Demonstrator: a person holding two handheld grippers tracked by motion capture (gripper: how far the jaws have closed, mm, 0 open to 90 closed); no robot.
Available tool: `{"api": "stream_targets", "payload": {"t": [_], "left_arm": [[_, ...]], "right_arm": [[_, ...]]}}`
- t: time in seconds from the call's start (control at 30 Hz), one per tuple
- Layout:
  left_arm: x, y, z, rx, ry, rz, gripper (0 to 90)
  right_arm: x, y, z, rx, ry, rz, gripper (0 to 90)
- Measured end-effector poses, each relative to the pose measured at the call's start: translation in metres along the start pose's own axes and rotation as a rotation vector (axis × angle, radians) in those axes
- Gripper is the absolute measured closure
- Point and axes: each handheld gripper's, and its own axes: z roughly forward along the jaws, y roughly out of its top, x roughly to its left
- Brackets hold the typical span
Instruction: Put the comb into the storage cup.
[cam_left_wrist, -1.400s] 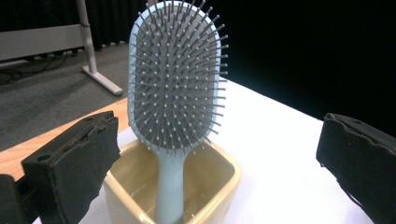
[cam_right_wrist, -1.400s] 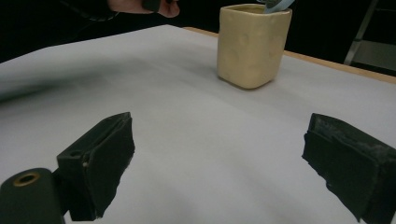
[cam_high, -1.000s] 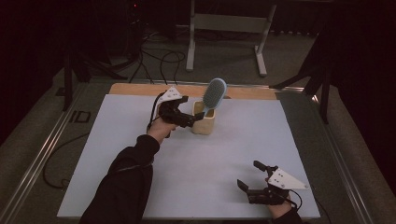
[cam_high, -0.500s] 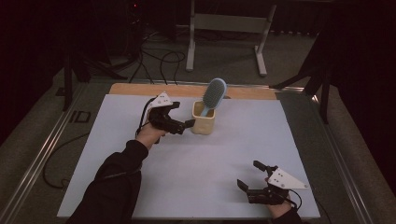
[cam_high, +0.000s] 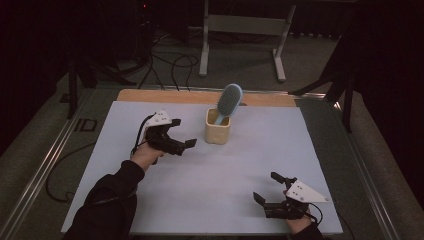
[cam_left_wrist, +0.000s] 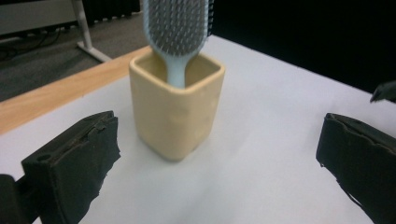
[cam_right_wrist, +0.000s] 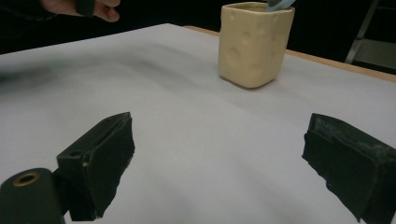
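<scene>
Drawn back toward the near-left since a second ago: left claw (cam_high: 186, 142), then right against the cream square ceramic cup (cam_high: 218, 131), now apart from it with bare white sheet between. Unchanged meanwhile: cup, pale blue plastic hairbrush (cam_high: 229, 100) and right claw (cam_high: 266, 188).

Left claw released, jaws spread wide and empty, pointed rightward at the cup's lower half; in the left gripper view, cup (cam_left_wrist: 176, 108) framed between the two black jaws but clear of both. Held just above the white-covered surface (cam_high: 235, 165), left hand (cam_high: 146, 154) wrapped round the grip from below, dark-sleeved forearm reaching in diagonally from the bottom left, grey three-cornered plate uppermost.

Right claw also released, jaws wide apart, nothing between them; low at the near-right corner of the surface, aimed up and left toward the cup, well apart from it. In the right gripper view, cup (cam_right_wrist: 254, 43) far ahead, dimpled on its sides.

Cup upright toward the far middle of the surface, near the wooden edge strip (cam_high: 165, 96). Hairbrush standing handle-down inside it, head leaning to the right above the rim, bristles (cam_left_wrist: 180, 21) facing the left claw.
</scene>
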Motion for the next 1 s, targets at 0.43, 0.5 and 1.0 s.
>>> {"api": "stream_targets", "payload": {"t": [0.43, 0.5, 1.0], "left_arm": [[-0.004, -0.023, -0.027, 0.028, 0.011, -0.003, 0.0], [-0.007, -0.03, -0.033, 0.041, 0.015, 0.004, 0.0], [-0.018, -0.063, -0.065, 0.082, 0.05, 0.013, 0.0]], "right_arm": [[0.0, 0.0, 0.001, -0.002, 0.003, -0.001, 8.7], [0.0, 0.0, 0.0, -0.004, 0.001, -0.006, 8.7], [0.002, 0.001, 0.001, 0.001, 0.001, -0.006, 8.7]]}}
